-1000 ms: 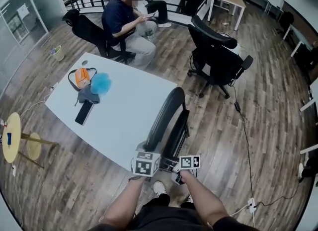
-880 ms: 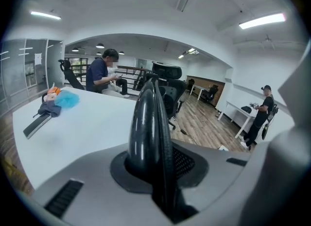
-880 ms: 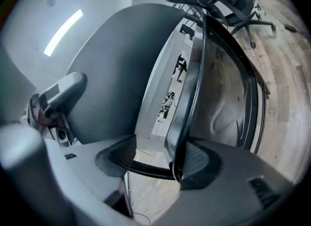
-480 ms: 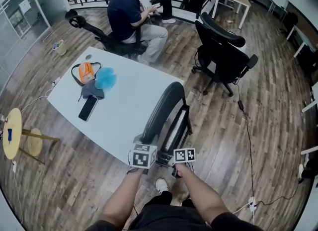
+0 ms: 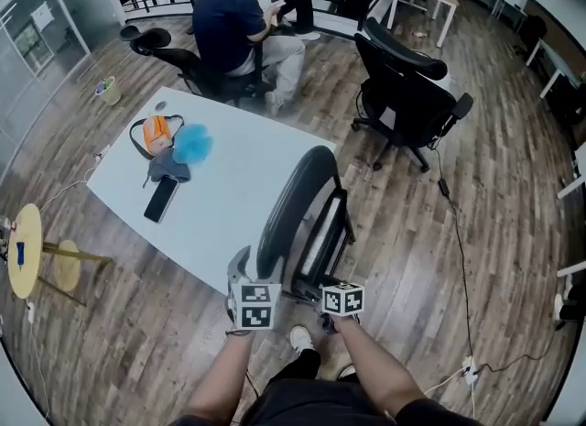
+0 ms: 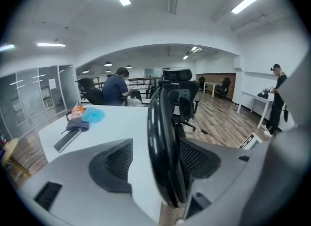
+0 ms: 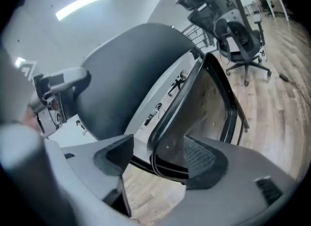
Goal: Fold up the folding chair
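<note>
Left tongs [image 6: 154, 165], right tongs [image 7: 156, 156]: two, agape round one folding chair [image 5: 288, 202].

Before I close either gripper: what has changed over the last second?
Little. The left gripper seems to have shifted slightly left at the folding chair's backrest edge, jaws apart astride it. The right gripper stays at the seat rim, jaws apart. Nothing was taken hold of or let go. The chair and the table have not visibly moved.

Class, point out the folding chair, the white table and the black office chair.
folding chair [image 5: 291, 202]: head view, curved black back.
white table [image 5: 233, 186]: head view, bare top.
black office chair [image 5: 403, 103]: head view, its middle.
</note>
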Available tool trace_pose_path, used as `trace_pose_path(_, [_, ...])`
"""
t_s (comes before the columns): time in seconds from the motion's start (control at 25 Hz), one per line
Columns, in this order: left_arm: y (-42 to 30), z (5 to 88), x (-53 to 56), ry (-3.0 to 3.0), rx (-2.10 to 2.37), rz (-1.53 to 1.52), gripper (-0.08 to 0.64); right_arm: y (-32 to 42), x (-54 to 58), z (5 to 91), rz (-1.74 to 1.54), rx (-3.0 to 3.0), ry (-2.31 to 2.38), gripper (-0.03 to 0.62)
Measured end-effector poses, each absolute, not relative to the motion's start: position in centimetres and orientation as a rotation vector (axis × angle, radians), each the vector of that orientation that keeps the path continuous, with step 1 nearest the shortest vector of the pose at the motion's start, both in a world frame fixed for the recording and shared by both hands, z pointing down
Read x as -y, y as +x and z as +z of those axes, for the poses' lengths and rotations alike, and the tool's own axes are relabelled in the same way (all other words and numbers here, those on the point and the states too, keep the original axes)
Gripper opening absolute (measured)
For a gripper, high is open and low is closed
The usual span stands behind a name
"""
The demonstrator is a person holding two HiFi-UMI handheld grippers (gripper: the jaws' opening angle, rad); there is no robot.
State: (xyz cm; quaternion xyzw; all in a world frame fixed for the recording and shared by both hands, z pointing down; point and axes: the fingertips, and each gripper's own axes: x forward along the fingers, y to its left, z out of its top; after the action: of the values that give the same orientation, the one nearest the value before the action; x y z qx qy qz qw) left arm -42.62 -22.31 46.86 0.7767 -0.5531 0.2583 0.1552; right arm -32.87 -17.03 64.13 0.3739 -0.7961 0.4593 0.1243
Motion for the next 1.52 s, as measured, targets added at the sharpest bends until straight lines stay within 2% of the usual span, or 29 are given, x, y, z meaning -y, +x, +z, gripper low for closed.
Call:
trace_pose_path(0.12, [-44.3, 45.6, 18.8, 2.176, 1.605, 0.67, 0.287, -29.9, 14.6, 62.0, 1.214, 2.379, 1.12, 0.307])
trace_pose_path(0.28, [-41.8, 45.1, 14.3, 2.203, 1.583, 0.649, 0.287, -24.8, 9.5, 58.2, 1.044, 2.443, 1.188, 0.307])
trace_pose_path(0.52, [-30.3, 42.9, 9.0, 2.377, 1.416, 0.426, 0.277, -14.8, 2.1, 52.9, 0.813, 2.43, 1.457, 0.305])
trace_pose_path(0.76, [-20.1, 41.0, 2.2, 2.589, 1.183, 0.314, 0.2, -7.3, -4.7, 47.8, 0.605, 2.392, 1.67, 0.304])
trace_pose_path(0.8, [-19.2, 41.0, 1.1, 2.597, 1.17, 0.318, 0.17, -6.4, -5.8, 47.2, 0.58, 2.387, 1.697, 0.301])
trace_pose_path(0.84, [-18.4, 41.0, -0.1, 2.602, 1.161, 0.32, 0.111, -5.6, -6.8, 46.5, 0.558, 2.382, 1.723, 0.278])
trace_pose_path(0.88, [-17.6, 41.0, -1.3, 2.609, 1.15, 0.321, 0.077, -4.7, -7.9, 45.9, 0.535, 2.373, 1.751, 0.227])
trace_pose_path(0.96, [-16.0, 40.9, -4.0, 2.63, 1.114, 0.331, 0.006, -3.1, -10.2, 44.7, 0.48, 2.33, 1.813, 0.092])
trace_pose_path(1.0, [-15.2, 40.9, -5.4, 2.644, 1.09, 0.337, 0.006, -2.3, -11.4, 44.3, 0.45, 2.293, 1.842, 0.041])
trace_pose_path(1.04, [-14.5, 40.8, -6.9, 2.657, 1.069, 0.34, 0.005, -1.6, -12.6, 44.0, 0.417, 2.249, 1.869, 0.02])
trace_pose_path(1.32, [-11.7, 42.0, -15.0, 2.671, 1.04, 0.34, 0.005, 2.5, -20.1, 42.0, 0.235, 2.013, 2.064, 0.014])
trace_pose_path(1.52, [-10.9, 43.3, -19.0, 2.656, 1.026, 0.329, 0.006, 2.7, -23.9, 42.1, 0.198, 2.015, 2.067, 0.012])
